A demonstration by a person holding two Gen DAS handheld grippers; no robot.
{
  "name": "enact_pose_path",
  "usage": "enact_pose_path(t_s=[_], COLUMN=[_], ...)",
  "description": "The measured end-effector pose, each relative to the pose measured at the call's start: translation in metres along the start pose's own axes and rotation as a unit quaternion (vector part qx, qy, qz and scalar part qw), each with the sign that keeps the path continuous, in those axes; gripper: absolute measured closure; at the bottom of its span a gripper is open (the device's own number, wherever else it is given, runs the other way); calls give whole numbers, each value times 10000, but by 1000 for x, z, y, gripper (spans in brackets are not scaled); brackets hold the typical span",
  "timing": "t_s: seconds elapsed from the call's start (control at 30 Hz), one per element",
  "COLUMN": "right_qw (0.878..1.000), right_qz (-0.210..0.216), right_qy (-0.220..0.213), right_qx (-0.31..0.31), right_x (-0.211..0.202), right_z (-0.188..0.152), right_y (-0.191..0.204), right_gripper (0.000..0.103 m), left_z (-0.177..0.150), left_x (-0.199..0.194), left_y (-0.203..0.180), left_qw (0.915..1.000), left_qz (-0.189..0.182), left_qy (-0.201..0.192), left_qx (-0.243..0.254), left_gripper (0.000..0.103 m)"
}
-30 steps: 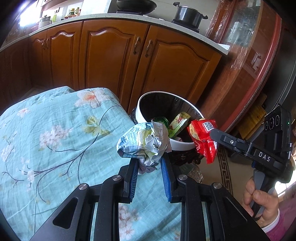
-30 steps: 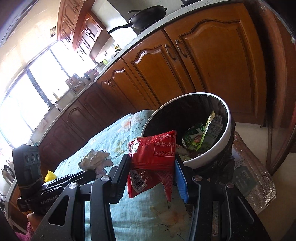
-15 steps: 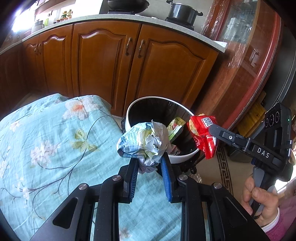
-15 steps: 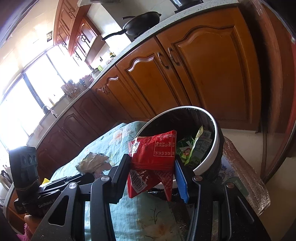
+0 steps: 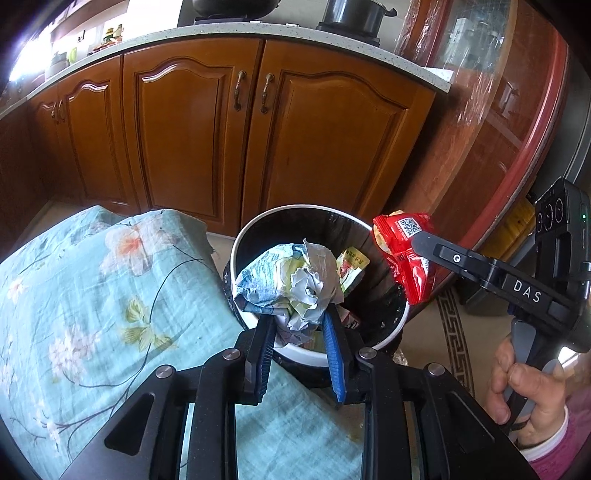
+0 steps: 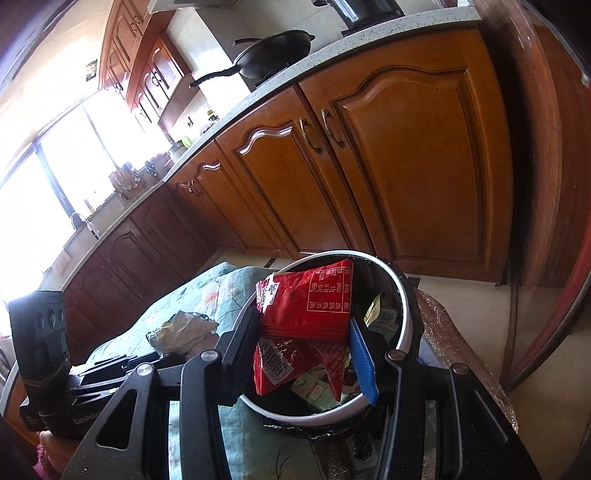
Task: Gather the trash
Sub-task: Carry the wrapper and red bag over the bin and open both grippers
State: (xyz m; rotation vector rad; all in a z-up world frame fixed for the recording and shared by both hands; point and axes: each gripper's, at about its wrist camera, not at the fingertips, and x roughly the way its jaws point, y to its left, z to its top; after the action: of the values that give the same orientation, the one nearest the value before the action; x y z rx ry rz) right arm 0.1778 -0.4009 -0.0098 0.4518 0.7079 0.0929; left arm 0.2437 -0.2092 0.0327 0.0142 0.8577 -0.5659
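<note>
both jaws, gripping crumpled wrapper and red packet, now overhang bin beside floral cloth.

two grippers are in view, the left gripper and the right gripper, each with one piece of trash between its jaws: one crumpled wrapper and one red snack packet. there is one round bin, with at least two more wrappers showing inside it, and one flowered cloth. behind stand four wooden cabinet doors in the left view, one wok, one dark pot and one hand.
</note>
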Motion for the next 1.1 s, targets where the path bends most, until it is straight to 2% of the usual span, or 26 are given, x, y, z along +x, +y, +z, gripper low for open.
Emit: enact_pose_path(t_s=[0.43, 1.1], right_qw=[9991, 9969], right_qz=[-215, -387], right_qy=[324, 610], right_qx=[-148, -296], right_x=[21, 43], right_z=[9, 16], right_y=[-3, -2], right_gripper=[54, 53], left_z=[17, 22], left_x=[40, 61], left_y=[-14, -10], left_qw=[9995, 9988], left_qz=[237, 272], left_qy=[215, 388], left_qx=[83, 85], left_gripper=[76, 74])
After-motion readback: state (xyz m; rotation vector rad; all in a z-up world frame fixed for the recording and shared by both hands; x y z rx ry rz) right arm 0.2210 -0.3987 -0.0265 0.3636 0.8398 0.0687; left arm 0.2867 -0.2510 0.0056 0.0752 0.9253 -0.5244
